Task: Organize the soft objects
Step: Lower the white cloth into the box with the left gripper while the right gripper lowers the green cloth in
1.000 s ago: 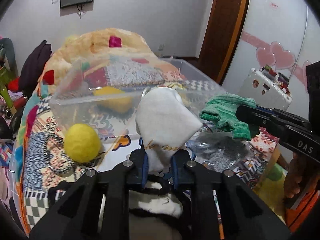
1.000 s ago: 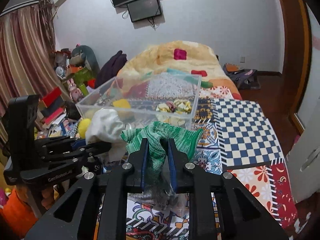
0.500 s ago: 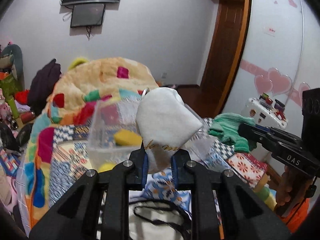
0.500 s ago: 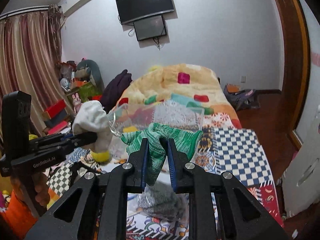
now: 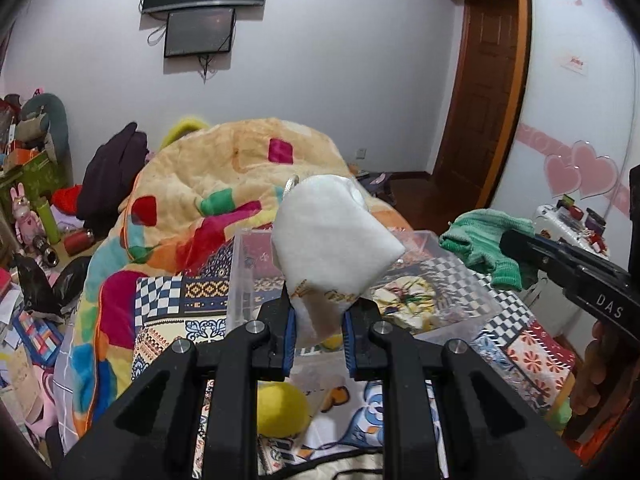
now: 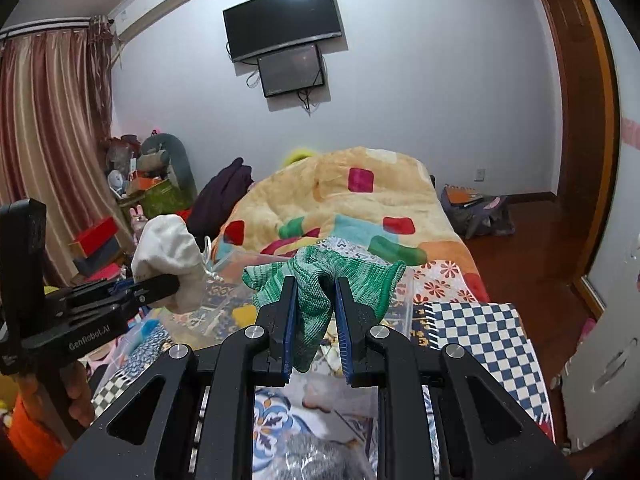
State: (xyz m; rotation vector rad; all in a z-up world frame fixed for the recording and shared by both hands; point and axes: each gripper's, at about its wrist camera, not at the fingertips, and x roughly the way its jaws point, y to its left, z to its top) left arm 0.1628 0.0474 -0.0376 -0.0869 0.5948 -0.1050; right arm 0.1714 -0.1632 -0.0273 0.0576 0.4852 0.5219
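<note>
My left gripper (image 5: pixel 316 312) is shut on a white cloth pouch (image 5: pixel 332 240) and holds it up in the air above the near end of a clear plastic bin (image 5: pixel 448 280) on the bed. My right gripper (image 6: pixel 315 304) is shut on a green knit glove (image 6: pixel 320 280), also held up over the bin (image 6: pixel 236 280). The glove shows at the right of the left wrist view (image 5: pixel 484 236). The pouch shows at the left of the right wrist view (image 6: pixel 168 256). A yellow ball (image 5: pixel 280 404) lies on the bed below my left gripper.
The bin holds a flowery soft item (image 5: pixel 404 300) and a yellow piece (image 6: pixel 244 314). A rumpled orange quilt (image 5: pixel 224 184) fills the far bed. A grey item in clear wrap (image 6: pixel 320 456) lies under my right gripper. Clutter stands along the left wall (image 6: pixel 136 200).
Both grippers have risen with the pouch and the glove still in them. The bin and the yellow ball now sit lower in both views.
</note>
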